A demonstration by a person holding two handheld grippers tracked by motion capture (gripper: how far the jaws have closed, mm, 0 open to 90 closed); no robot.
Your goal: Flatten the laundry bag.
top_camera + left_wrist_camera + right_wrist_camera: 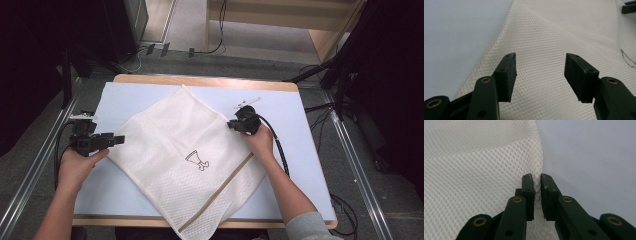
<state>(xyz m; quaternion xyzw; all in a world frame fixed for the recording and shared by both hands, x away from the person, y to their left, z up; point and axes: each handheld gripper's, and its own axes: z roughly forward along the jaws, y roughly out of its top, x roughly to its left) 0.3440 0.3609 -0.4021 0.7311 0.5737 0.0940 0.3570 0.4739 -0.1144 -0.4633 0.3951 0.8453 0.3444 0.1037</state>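
Now we see the white mesh bag (185,150) spread as a diamond across the pale blue table (300,165). At 3 o'clock, the right gripper (537,185) pinches the bag's edge, its 2 jaws nearly together on the mesh. At 9 o'clock, the left gripper (540,72) hangs wide over the bag's corner, gripping nothing.

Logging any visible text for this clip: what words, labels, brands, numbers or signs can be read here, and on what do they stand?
No readable words, brands or numbers.
White mesh bag: one small dark outline mark near its middle, a drawn figure, not lettering; too small to tell what it depicts.
In the left gripper view, a piece of that outline crosses the right edge, without letters.
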